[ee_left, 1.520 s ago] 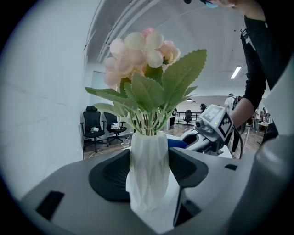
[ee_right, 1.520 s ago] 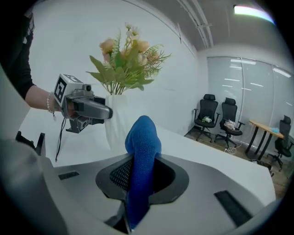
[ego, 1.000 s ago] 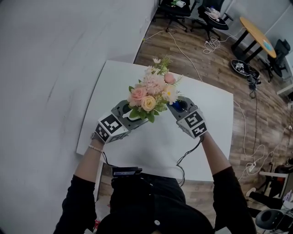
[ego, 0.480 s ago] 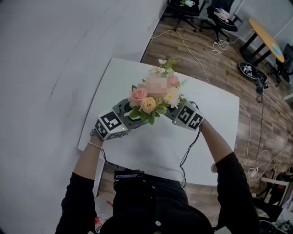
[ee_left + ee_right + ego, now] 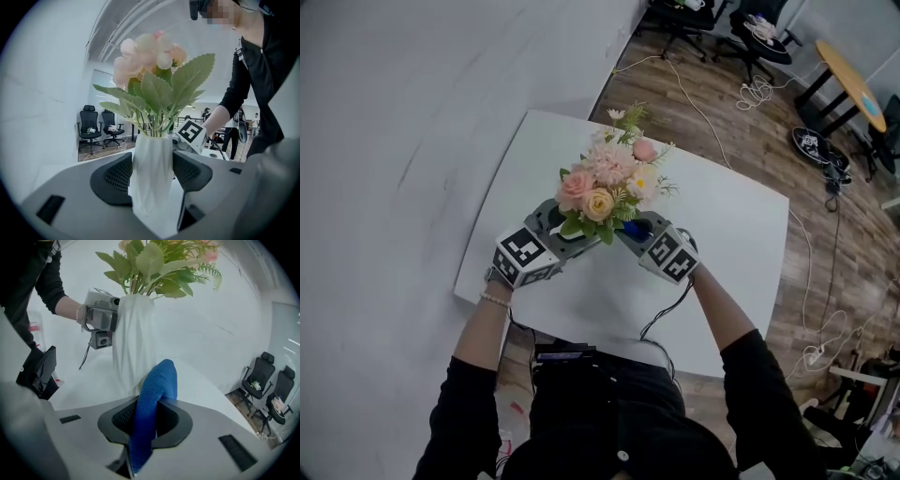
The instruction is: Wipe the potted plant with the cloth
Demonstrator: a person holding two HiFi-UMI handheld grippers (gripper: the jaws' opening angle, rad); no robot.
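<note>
A white ribbed vase (image 5: 151,180) with pink and cream artificial flowers (image 5: 605,183) and green leaves stands on the white table (image 5: 731,244). My left gripper (image 5: 151,176) is shut on the vase, one pad on each side of it. My right gripper (image 5: 149,416) is shut on a blue cloth (image 5: 151,404), whose folded end sticks up right in front of the vase (image 5: 132,345). In the head view the left gripper (image 5: 558,234) sits under the bouquet's left side and the right gripper (image 5: 633,230) under its right, with the blue cloth (image 5: 635,226) showing between them.
A grey wall runs along the table's left side. The table's front edge (image 5: 581,333) is just before the person's body. Office chairs (image 5: 712,23), a round table (image 5: 839,70) and cables (image 5: 750,94) lie on the wooden floor beyond.
My right gripper with the cloth has moved left and nearer to me, closer in under the bouquet beside the vase. The left gripper keeps its hold on the vase.
</note>
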